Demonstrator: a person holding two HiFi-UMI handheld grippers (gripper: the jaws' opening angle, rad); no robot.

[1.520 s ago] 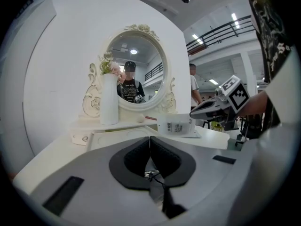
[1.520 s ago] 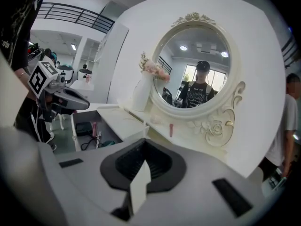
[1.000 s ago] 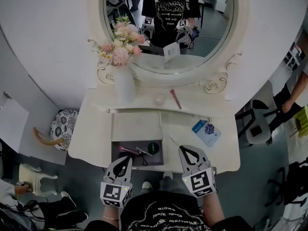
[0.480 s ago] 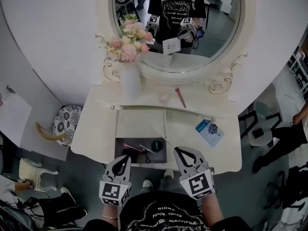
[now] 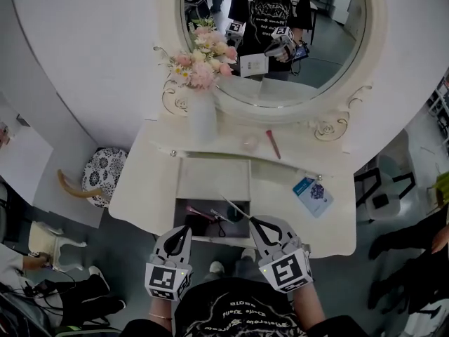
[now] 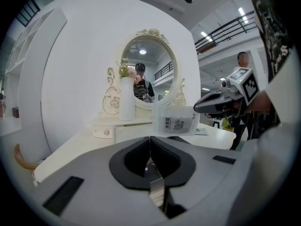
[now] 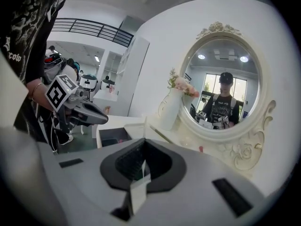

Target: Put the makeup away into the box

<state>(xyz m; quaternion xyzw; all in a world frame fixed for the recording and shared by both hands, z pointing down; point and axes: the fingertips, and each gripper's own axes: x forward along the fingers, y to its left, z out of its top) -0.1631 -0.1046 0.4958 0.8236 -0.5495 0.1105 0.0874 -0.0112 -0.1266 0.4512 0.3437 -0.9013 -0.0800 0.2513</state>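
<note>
The box [image 5: 184,208] stands open at the vanity's front edge, its dark inside holding a pink stick [image 5: 198,214], a dark round pot [image 5: 234,215] and other small makeup. My right gripper [image 5: 253,222] is shut on a thin clear packet [image 5: 236,208], held edge-up just over the box's right corner. From the left gripper view the packet [image 6: 178,121] shows flat, with a printed label, pinched by the right gripper [image 6: 212,104]. My left gripper [image 5: 177,234] hangs shut and empty just before the box's front. A pink tube [image 5: 273,144] lies on the rear shelf.
A white vase of pink flowers [image 5: 202,114] stands at the back left under the oval mirror [image 5: 295,41]. A blue card [image 5: 313,193] lies on the tabletop [image 5: 144,188] to the right. A patterned stool [image 5: 102,176] sits left of the vanity.
My right gripper has carried the clear packet left and forward, from the tabletop right of the box to its right corner. The left gripper has hardly shifted.
</note>
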